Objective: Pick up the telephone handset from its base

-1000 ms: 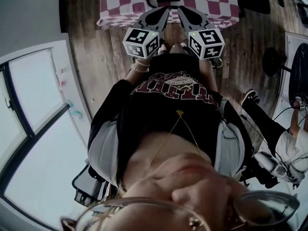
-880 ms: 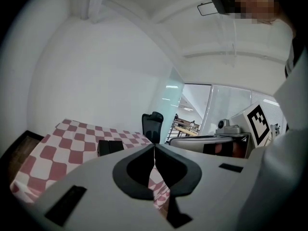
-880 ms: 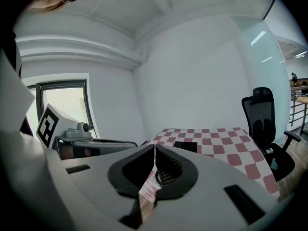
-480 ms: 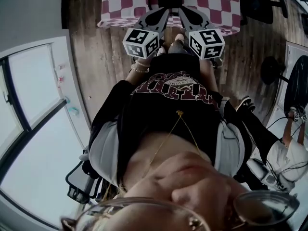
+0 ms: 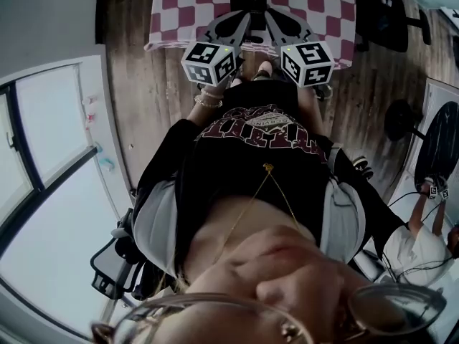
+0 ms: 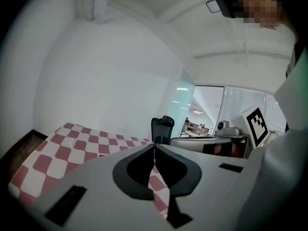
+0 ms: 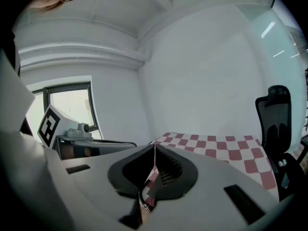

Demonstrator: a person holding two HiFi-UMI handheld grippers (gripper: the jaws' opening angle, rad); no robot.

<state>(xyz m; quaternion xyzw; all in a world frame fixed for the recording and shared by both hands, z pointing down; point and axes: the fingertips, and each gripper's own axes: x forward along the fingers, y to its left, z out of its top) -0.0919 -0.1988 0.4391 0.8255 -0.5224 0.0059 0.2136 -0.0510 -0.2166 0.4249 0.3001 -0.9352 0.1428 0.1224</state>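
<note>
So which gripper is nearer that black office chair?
Right. The chair stands off the right gripper's right side, beside the table. The left gripper is on the right one's far side, away from the chair.

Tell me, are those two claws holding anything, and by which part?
Nothing is held: the left gripper and right gripper both have jaws shut together, empty.

Three cameras — one high, two low
Head view looks steeply down, checkered table (image 5: 179, 13) at 12 o'clock; both gripper views face it, near and almost level.
</note>
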